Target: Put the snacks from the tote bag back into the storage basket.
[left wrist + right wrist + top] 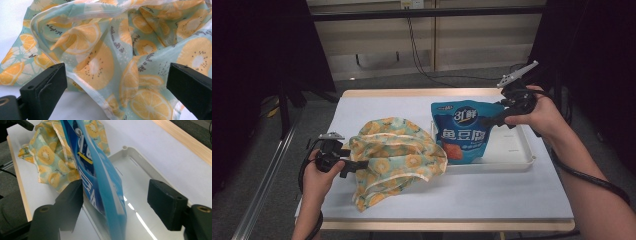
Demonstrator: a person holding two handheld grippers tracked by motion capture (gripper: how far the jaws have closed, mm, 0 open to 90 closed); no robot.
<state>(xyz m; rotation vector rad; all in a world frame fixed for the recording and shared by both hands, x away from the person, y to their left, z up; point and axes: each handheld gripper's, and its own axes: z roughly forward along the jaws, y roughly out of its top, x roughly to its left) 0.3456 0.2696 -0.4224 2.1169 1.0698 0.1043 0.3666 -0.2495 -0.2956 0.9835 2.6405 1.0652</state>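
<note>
A crumpled cloth bag (397, 150) with an orange-slice print on pale green lies on the white table cover at the left. My left gripper (358, 166) is at the cloth's left edge. In the left gripper view it (115, 72) is open, its jaws wide apart with the cloth (105, 50) spread between and beyond them. A blue snack pouch (462, 131) stands upright at the left end of a white tray (514, 152). My right gripper (493, 120) is at the pouch's upper right corner. It (115, 192) is open around the pouch (100, 177), which rests against one jaw only.
The white tray (142, 170) has a low rim and a bare floor right of the pouch. The cloth bag (47, 157) lies just beyond the tray's end. The table's wooden edge (447, 226) runs along the front, and cables trail from both grippers.
</note>
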